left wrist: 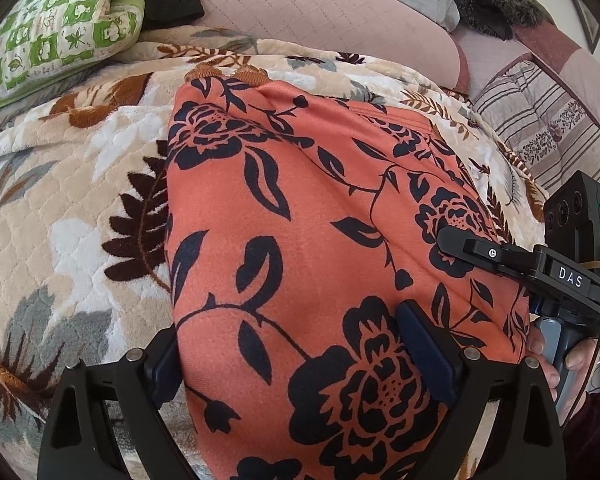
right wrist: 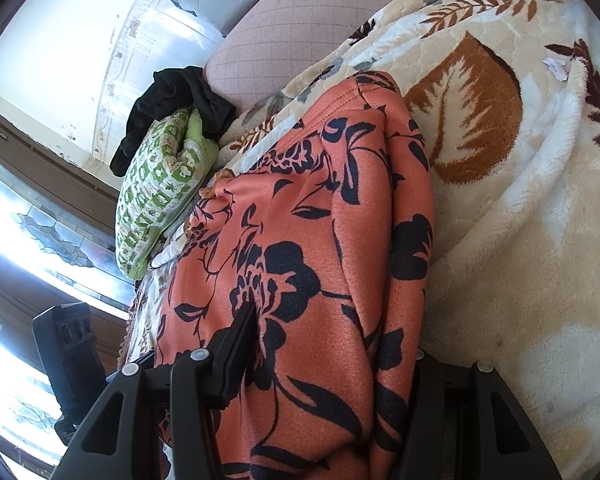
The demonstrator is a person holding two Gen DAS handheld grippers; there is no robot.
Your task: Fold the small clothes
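An orange garment with a dark floral print [left wrist: 300,216] lies folded lengthwise on a cream leaf-patterned blanket [left wrist: 60,184]. My left gripper [left wrist: 296,364] straddles its near edge with the cloth between its two fingers, the right finger [left wrist: 424,352] on top of the fabric. My right gripper [right wrist: 324,364] holds the garment's [right wrist: 320,240] other near edge, with cloth bunched between its fingers. It also shows in the left wrist view [left wrist: 484,254], pressed on the garment's right edge. How tightly either gripper is closed is hidden by the fabric.
A green-and-white patterned pillow [left wrist: 56,28] and a black cloth [right wrist: 180,108] lie at the far left. A pink quilted cushion [left wrist: 320,12] runs along the back. A striped quilt [left wrist: 548,128] is at the right. Windows [right wrist: 40,240] are beyond the bed's side.
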